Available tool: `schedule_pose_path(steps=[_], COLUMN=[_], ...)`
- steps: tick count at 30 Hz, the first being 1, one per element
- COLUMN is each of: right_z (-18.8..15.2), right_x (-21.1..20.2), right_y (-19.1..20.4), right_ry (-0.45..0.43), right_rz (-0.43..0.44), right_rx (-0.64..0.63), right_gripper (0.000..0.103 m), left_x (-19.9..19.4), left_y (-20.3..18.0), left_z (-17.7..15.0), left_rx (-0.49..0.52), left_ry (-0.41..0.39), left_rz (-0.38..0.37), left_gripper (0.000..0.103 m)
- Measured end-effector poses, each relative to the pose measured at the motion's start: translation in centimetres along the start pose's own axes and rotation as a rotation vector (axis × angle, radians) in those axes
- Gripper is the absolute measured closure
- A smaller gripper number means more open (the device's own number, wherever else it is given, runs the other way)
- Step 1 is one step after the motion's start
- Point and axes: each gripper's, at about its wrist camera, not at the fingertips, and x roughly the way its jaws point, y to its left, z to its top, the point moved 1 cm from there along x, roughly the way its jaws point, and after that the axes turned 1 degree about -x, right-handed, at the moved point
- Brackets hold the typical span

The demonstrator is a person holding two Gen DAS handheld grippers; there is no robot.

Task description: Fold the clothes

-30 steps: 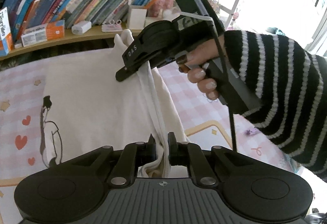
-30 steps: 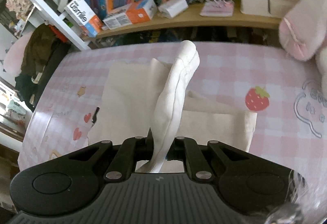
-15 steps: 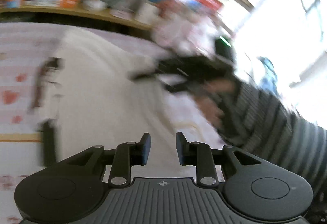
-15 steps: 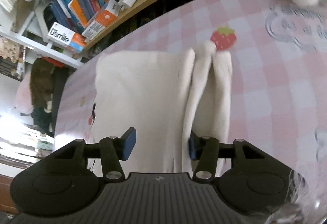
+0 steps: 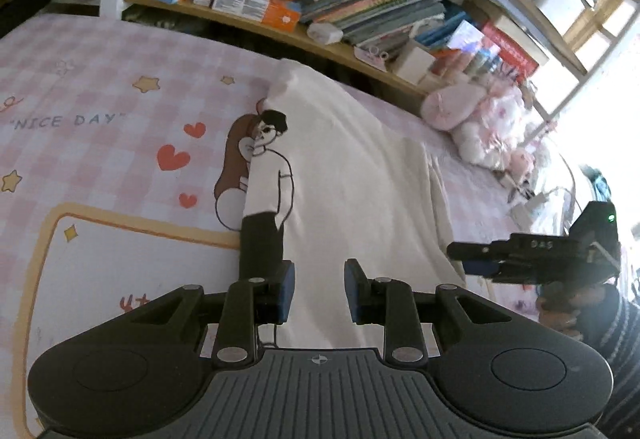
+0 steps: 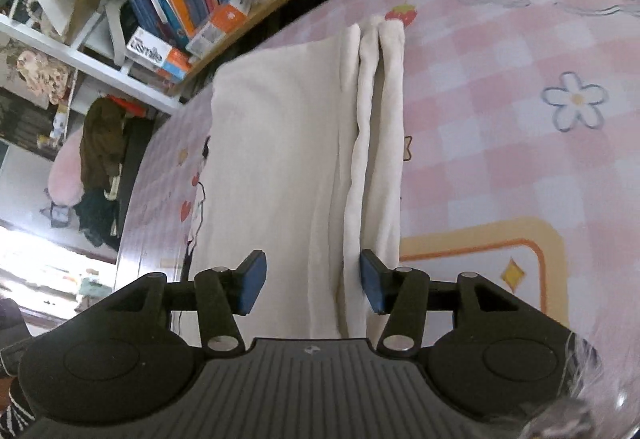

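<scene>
A cream shirt (image 5: 360, 175) with a printed cartoon figure lies folded lengthwise on the pink checked tablecloth (image 5: 96, 127). My left gripper (image 5: 319, 289) hovers open over the shirt's near end, nothing between its blue pads. In the left wrist view my right gripper (image 5: 470, 261) floats at the right, held by a hand in a striped sleeve. In the right wrist view the shirt (image 6: 280, 143) stretches away, with several rolled folds along its right edge. My right gripper (image 6: 310, 285) is open above the near end, its right pad beside those folds.
A low wooden shelf (image 5: 280, 35) packed with books and boxes runs along the table's far side. Pink and white plush toys (image 5: 476, 119) sit at the far right corner. Dark clothes (image 6: 100, 159) hang beyond the table's left edge.
Both grippers let go of the bunched shirt edge they held up and opened. The shirt now lies flat, and both grippers have pulled back toward its near end.
</scene>
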Motion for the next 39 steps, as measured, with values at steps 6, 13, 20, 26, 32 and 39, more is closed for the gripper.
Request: schedule_pose_path(steps=[6,13,20,26,32,39], right_z=[-2.1,-3.9,-5.9,-7.5,-7.8,-7.4], right_x=[-2.4,-4.3,-5.7,-6.2,-4.2,-2.1], right_y=[1.4,2.1,2.5,3.2,3.8,3.5], right_ry=[-0.087,-0.134,-0.163,-0.171,-0.141,-0.064], right_rz=[-0.033,-0.112,-0.16,-0.212,-0.303,-0.363], right_rx=[-0.002,-0.001,-0.003,-0.01,-0.024,0.009], right_gripper=[0.054,0.054,0.054,0.054,0.061,0.075], left_x=[0.3,0.4,0.2,0.5,0.4,0.7], left_y=[0.4,1.2,2.2,2.8,2.6,0.3], left_z=[-0.1,-0.5,-1.4,-2.3,-2.5,-4.3], left_rx=[0.0,0.045,0.077,0.126,0.176,0.386], left_ry=[0.005,0.036,0.061,0.091,0.095,0.065], left_rz=[-0.066,-0.076,-0.052,-0.024,-0.022,0.04], left_gripper=[0.076,0.076,0.076,0.074,0.072,0.039])
